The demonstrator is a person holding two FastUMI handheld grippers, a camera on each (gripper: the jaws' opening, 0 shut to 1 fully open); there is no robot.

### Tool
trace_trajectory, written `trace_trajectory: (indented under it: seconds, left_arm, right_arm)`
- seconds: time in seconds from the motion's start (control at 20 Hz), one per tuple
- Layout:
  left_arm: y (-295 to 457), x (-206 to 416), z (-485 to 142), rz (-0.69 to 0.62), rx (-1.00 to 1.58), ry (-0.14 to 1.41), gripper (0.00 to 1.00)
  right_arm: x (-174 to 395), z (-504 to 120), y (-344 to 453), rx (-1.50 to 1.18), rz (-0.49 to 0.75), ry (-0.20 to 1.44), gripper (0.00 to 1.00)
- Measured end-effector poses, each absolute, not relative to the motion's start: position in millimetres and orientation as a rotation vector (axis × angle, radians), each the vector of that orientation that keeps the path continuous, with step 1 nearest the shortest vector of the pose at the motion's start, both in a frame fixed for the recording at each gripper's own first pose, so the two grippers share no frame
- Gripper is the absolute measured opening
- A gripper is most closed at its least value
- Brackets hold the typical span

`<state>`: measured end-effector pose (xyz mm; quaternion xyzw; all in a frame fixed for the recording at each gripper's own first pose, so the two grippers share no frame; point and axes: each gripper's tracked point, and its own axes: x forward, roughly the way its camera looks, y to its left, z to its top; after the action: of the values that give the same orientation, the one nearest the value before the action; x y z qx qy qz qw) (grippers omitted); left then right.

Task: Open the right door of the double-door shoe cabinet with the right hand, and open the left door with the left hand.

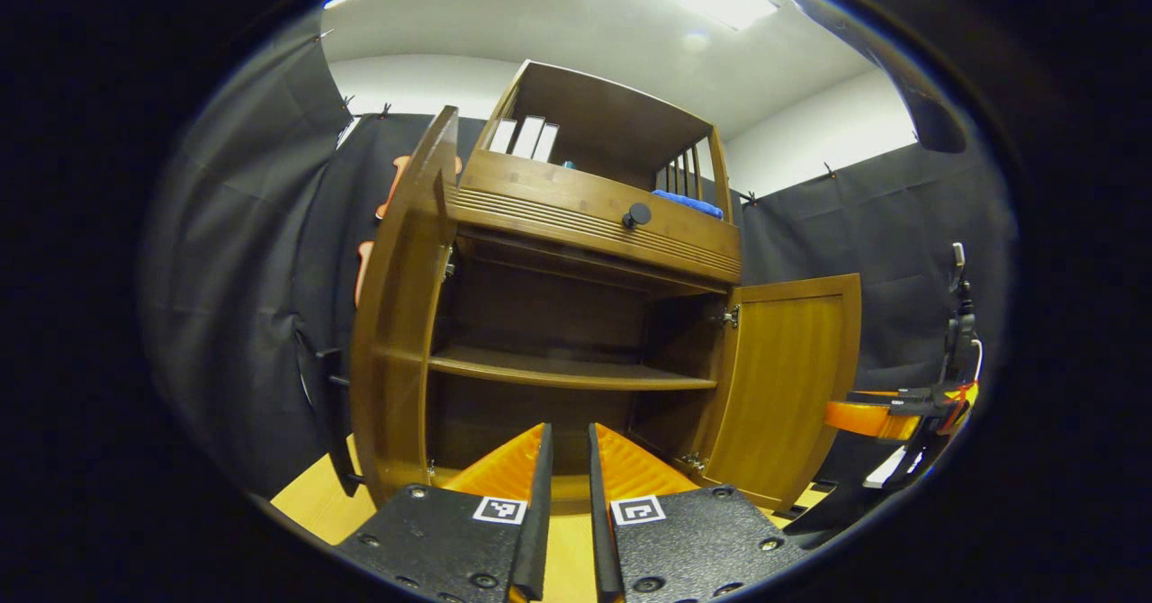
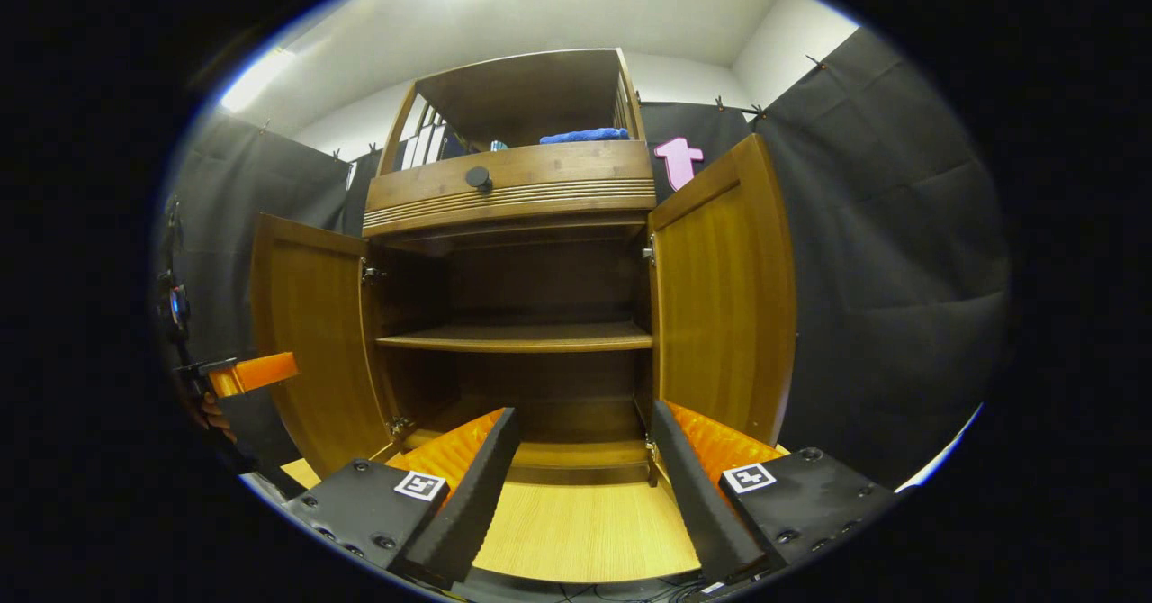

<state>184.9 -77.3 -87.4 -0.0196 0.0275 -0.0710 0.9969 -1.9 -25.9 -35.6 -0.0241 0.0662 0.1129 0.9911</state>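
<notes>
From the left gripper view, the left tool sits low in front of the shoe cabinet, its fingers drawn nearly together with only a thin slit between them and nothing in it. The left door stands swung out, seen almost edge-on, up and to the left of the tool. The right door hangs open on the far side, and beyond it the right tool floats off to the right, well clear of the wood.

From the right gripper view, the right tool is spread wide and empty, pointed straight into the open cabinet, where the middle shelf lies bare. The right door stands open just up and right of it; the left door is open across the way, with the left tool just beside its outer edge (touching or not, I cannot tell).

Both doors look open already, so I judge the task done; each tool is nearest its own door, and any move left is a straight draw back.
</notes>
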Motion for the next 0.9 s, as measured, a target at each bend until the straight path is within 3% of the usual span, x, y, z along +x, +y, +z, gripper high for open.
trace_trajectory:
  seconds: [0.2,0.3,0.35,0.55,0.8,0.9]
  left_arm:
    - [-53.5,185.5,-98.9,0.011,0.051,0.100,0.21]
    - [-52.8,186.3,-101.5,0.023,0.051,0.110,0.21]
    - [-53.5,186.1,-103.1,0.023,0.042,0.111,0.17]
    - [-59.8,188.5,-101.5,0.026,0.003,0.091,0.49]
    - [-55.9,191.3,-98.3,0.036,0.006,0.066,0.82]
    - [-54.7,191.0,-98.1,0.034,0.013,0.065,0.90]
  right_arm:
    - [-7.4,-32.7,-35.7,-0.058,0.195,0.125,0.97]
    - [-10.5,-34.0,-38.6,-0.057,0.186,0.130,0.97]
    - [-11.2,-33.9,-39.8,-0.057,0.182,0.132,0.97]
    - [-11.6,-30.6,-43.7,-0.065,0.166,0.125,0.96]
    - [-9.1,-32.8,-41.5,-0.057,0.164,0.128,0.97]
    - [-6.9,-32.0,-39.7,-0.060,0.165,0.128,0.96]
